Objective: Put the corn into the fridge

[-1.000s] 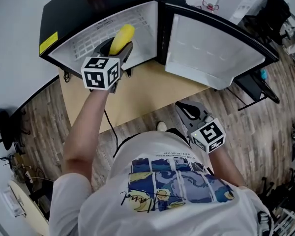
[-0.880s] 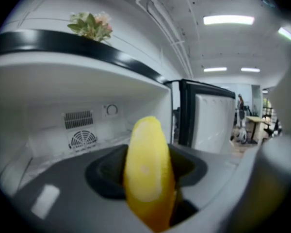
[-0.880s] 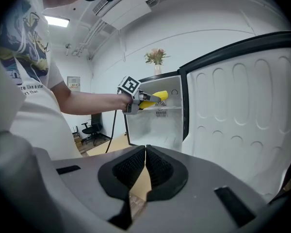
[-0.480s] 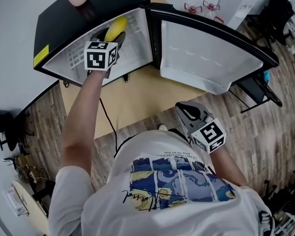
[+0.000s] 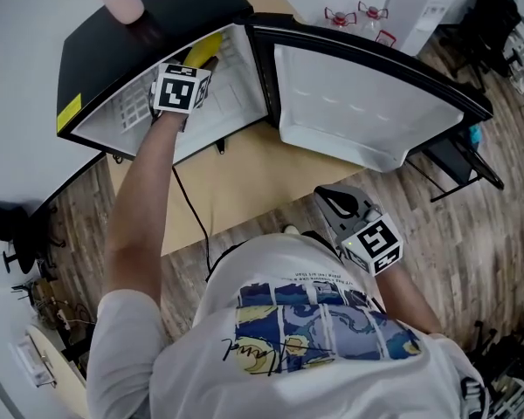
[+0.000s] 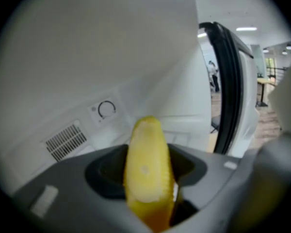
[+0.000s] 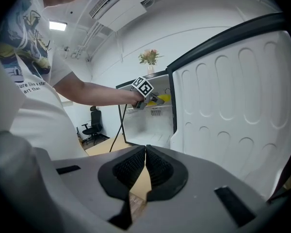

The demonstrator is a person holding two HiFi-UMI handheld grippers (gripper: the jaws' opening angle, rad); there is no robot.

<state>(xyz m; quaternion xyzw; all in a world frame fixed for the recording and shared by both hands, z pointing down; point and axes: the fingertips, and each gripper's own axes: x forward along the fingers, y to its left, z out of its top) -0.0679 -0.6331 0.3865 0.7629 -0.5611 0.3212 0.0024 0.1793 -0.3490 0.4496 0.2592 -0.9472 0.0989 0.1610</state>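
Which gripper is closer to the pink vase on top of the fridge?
Left. The left gripper is inside the fridge, just under the vase; the right gripper is far away, outside the fridge.

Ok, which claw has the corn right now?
The left claw, reaching into the fridge, is clamped on the yellow corn. The right claw is shut on nothing, outside the fridge near its open door.

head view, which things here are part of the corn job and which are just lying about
In the job: corn, held in the left hand-held gripper; open fridge.
Lying about: pink vase on the fridge; white box; right hand-held gripper, shut and idle.
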